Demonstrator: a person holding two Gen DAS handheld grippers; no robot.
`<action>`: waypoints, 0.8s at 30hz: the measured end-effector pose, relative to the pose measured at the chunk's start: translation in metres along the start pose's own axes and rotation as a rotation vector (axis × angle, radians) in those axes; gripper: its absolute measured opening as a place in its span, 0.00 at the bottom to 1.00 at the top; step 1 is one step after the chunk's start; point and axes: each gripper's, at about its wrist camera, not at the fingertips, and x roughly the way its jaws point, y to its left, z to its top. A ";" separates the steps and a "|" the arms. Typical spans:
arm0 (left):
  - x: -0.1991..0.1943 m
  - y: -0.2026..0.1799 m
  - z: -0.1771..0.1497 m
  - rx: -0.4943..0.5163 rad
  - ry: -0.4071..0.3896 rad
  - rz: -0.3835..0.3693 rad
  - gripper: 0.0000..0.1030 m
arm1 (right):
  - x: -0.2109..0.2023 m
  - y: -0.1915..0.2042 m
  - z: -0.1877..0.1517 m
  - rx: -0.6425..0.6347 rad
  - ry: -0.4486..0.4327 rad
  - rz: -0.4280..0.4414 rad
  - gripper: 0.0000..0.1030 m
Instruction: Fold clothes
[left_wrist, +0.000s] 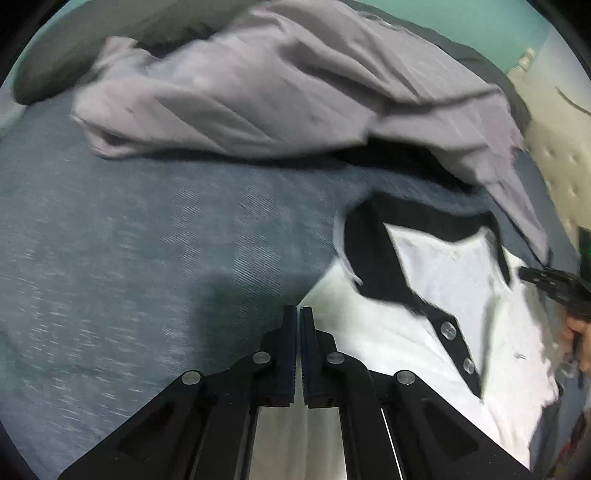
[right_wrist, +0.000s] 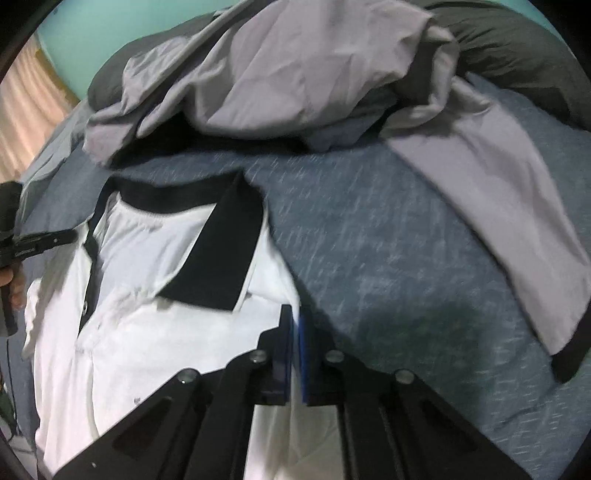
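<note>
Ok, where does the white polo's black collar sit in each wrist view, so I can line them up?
Left wrist: the black collar sits right of centre, just beyond the left gripper.
Right wrist: the black collar is left of centre, just beyond the right gripper.
Shared landmark: the crumpled grey garment lies across the top of both views.

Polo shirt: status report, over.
Left gripper shut at polo shirt edge. Right gripper shut on shirt. Grey garment heaped beyond collar, apart.
</note>
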 end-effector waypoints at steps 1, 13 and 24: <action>-0.001 0.004 0.003 -0.008 -0.001 0.008 0.02 | -0.003 -0.002 0.003 0.007 -0.010 -0.011 0.02; -0.003 0.005 0.021 -0.006 0.002 0.055 0.02 | -0.005 -0.016 0.024 0.042 -0.012 -0.074 0.02; 0.020 0.014 0.018 -0.069 0.077 0.015 0.04 | 0.008 -0.027 0.014 0.082 0.030 -0.021 0.04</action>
